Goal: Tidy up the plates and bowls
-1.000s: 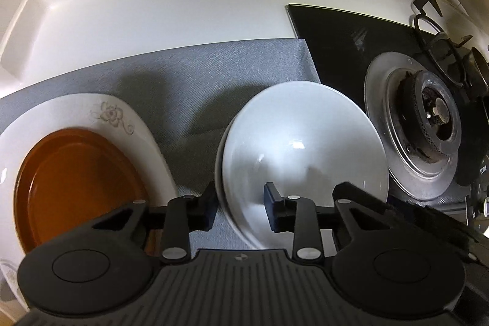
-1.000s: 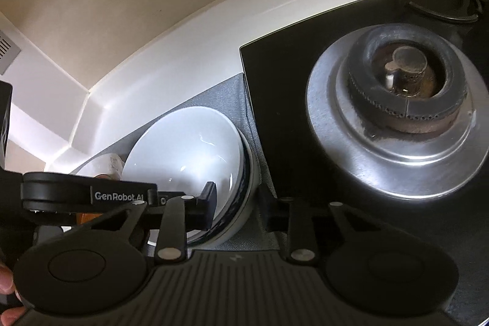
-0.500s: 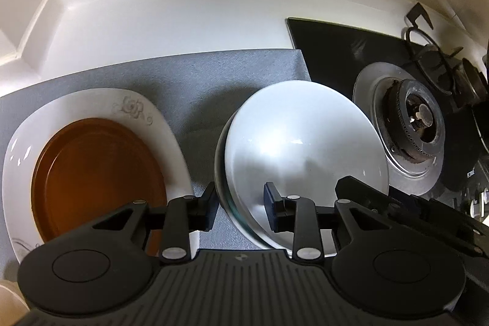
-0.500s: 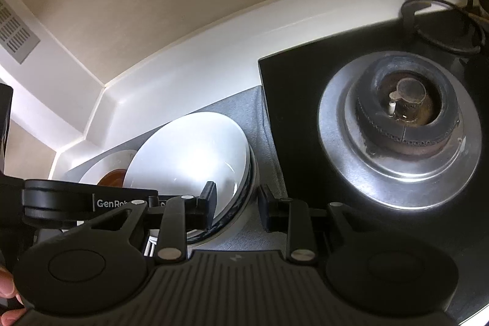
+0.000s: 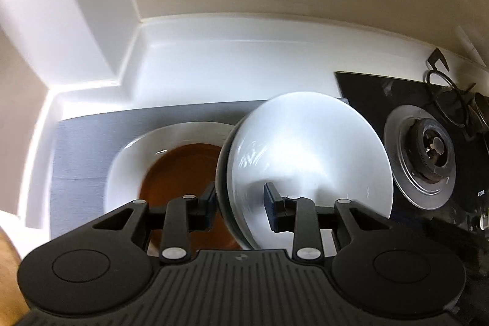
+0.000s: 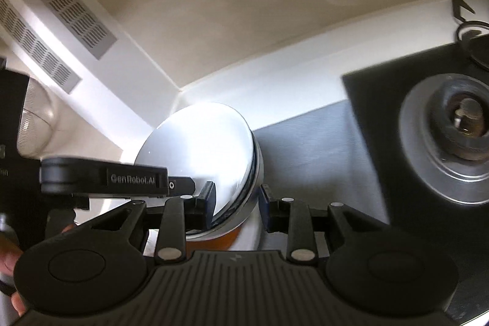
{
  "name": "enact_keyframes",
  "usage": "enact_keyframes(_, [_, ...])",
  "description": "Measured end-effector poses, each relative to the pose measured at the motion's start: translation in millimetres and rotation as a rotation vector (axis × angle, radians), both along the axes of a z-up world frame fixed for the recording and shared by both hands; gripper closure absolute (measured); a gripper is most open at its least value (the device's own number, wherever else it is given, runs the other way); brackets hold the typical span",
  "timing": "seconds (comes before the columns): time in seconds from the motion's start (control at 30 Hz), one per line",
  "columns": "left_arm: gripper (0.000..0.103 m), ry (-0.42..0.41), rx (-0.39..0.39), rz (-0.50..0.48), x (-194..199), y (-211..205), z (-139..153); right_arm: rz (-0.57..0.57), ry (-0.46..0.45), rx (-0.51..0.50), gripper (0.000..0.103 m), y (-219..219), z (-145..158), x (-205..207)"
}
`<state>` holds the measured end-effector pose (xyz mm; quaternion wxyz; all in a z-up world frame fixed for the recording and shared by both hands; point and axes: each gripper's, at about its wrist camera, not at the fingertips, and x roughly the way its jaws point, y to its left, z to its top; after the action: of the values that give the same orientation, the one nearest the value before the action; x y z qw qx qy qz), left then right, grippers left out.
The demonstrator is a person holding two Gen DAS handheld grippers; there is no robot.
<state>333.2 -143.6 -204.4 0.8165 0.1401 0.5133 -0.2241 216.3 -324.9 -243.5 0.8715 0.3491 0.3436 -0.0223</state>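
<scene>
A stack of white bowls (image 5: 305, 148) is lifted off the grey mat (image 5: 85, 158), held from both sides. My left gripper (image 5: 241, 203) is shut on the stack's near rim. My right gripper (image 6: 237, 203) is shut on the rim of the same stack (image 6: 198, 148) from the opposite side. Below and left of the stack lies a white plate (image 5: 128, 155) with a brown plate (image 5: 180, 170) on it; the stack hangs partly over them. The brown plate also shows under the stack in the right wrist view (image 6: 226, 237).
A black gas hob with a steel burner (image 5: 428, 155) lies to the right of the mat, also in the right wrist view (image 6: 455, 124). White countertop and wall corner (image 5: 137, 29) stand behind. A vent grille (image 6: 67, 5) is on the wall at left.
Both grippers have lifted the bowl stack off the mat and carried it left, so it now hangs partly over the white and brown plates. The hob has receded to the right.
</scene>
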Motion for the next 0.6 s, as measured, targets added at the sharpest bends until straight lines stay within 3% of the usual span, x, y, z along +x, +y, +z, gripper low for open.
enact_keyframes(0.27, [0.068, 0.045, -0.021, 0.114, 4.9, 56.7, 9.0, 0.106, 0.008, 0.034, 0.07, 25.7, 15.6, 26.9])
enact_keyframes(0.6, [0.068, 0.029, -0.061, 0.362, -3.0, 165.2, 33.6, 0.378, -0.009, -0.019, 0.07, 120.6, 53.0, 62.1])
